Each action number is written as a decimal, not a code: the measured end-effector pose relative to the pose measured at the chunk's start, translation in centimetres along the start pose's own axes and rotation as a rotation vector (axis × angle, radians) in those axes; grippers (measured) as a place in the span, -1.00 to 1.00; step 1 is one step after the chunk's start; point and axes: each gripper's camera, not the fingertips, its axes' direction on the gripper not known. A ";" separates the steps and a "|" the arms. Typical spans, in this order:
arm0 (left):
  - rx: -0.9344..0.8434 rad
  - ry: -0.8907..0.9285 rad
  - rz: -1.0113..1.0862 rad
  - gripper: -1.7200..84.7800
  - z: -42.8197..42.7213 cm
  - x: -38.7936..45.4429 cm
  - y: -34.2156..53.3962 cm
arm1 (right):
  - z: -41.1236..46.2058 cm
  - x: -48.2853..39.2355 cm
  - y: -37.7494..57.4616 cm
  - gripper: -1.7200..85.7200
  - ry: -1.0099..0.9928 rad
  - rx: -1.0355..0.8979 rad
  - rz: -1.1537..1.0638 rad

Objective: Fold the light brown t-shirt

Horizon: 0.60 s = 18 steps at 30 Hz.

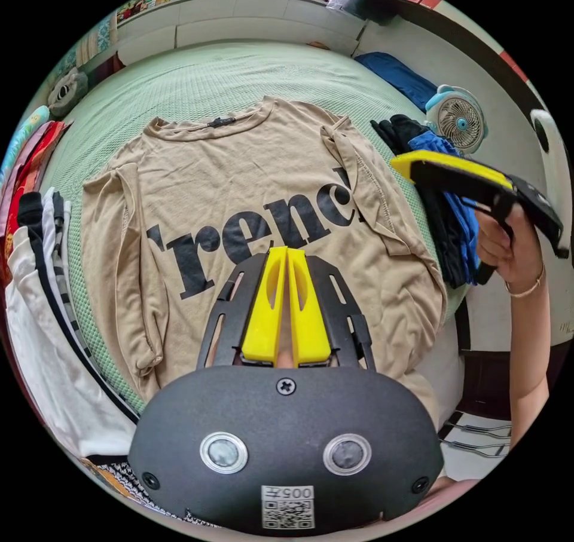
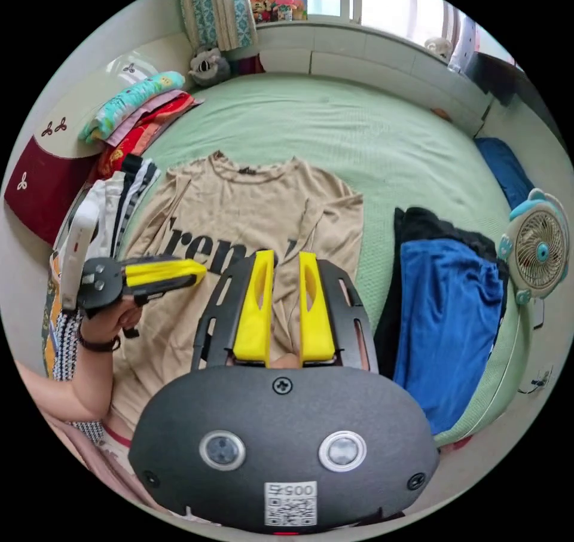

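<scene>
The light brown t-shirt [image 1: 239, 171] with black lettering lies flat, front up, on the green bed [image 1: 209, 76], collar at the far side and both sleeves folded inward over the body. My left gripper [image 1: 287, 252] hovers above the shirt's lower middle, jaws together with nothing between them. In the right gripper view the same shirt [image 2: 251, 207] lies ahead, and my right gripper [image 2: 286, 258] hangs over its near right part with a gap between the jaws. A hand holds the right gripper [image 1: 403, 164] beyond the shirt's right edge, in the air. The left gripper [image 2: 194, 273] is over the shirt's left side.
A pile of white and striped clothes [image 1: 42, 303] lies left of the shirt. Blue and black garments [image 2: 448, 303] lie to its right, beside a small fan [image 2: 538, 249]. Folded bedding [image 2: 137, 112] and a soft toy [image 2: 206, 67] sit at the bed's far left. The far half of the bed [image 2: 359, 129] is bare.
</scene>
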 end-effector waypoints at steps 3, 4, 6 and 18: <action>-0.015 -0.008 0.001 -0.97 0.1 -0.1 0.0 | 2.9 0.2 -3.5 -0.77 0.080 0.013 0.015; -0.013 -0.017 0.004 -0.97 0.0 -0.1 -0.1 | 3.8 0.5 -4.2 -0.77 0.083 0.003 0.030; -0.011 -0.026 0.005 -0.97 -0.2 -0.2 -0.2 | 7.3 2.1 -6.4 -0.78 0.097 -0.044 0.098; -0.022 -0.018 -0.004 -0.97 -0.7 -0.7 -0.8 | 6.3 7.7 -9.1 -0.97 -0.008 0.001 0.139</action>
